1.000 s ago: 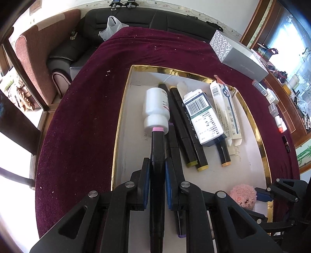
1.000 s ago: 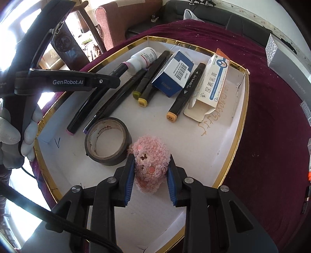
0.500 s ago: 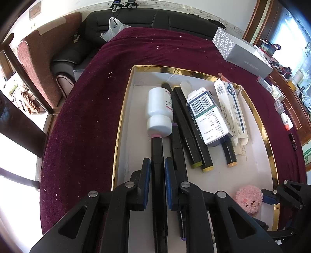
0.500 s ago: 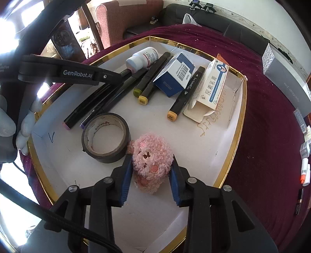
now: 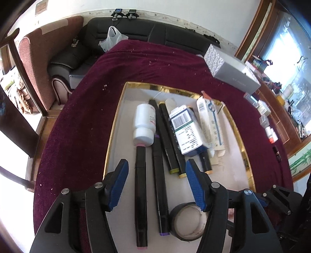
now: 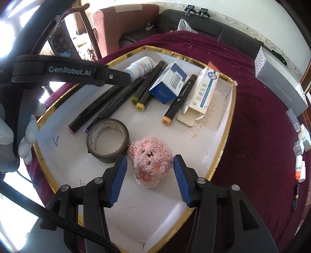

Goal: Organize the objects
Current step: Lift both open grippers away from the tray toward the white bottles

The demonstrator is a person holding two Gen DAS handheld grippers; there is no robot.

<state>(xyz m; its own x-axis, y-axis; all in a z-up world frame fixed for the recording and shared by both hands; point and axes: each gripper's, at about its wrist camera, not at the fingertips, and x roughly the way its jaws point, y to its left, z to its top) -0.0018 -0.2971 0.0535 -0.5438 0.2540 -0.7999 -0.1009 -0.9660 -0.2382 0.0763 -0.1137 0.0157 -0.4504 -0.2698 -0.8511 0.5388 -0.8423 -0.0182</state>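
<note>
**Releasing items into gold-rimmed tray**

Left gripper (image 5: 156, 184): jaws opening, pads clear of the pink-tipped marker (image 5: 140, 196) lying between them. Right gripper (image 6: 149, 180): jaws opening, pink plush toy (image 6: 150, 160) between, untouched. Beyond: tape roll (image 6: 107, 140), tray (image 6: 225, 140), white bottle (image 5: 144, 122).

A round table covered by a dark maroon velvet cloth (image 5: 81, 124) is seen at the centre of the room. Behind it, a black leather sofa (image 5: 167, 36) is set against a white wall (image 5: 175, 11) edged by a patterned border strip. A reddish-brown upholstered armchair (image 5: 37, 58) is placed at the sofa's left end. A white plastic bag (image 5: 113, 38) is rested on the sofa. To the right, a brown wooden sideboard (image 5: 281, 116) is lit by a bright window (image 5: 289, 50), whose panes are possibly patterned glass. Strong daylight is cast across the floor at the left.
</note>
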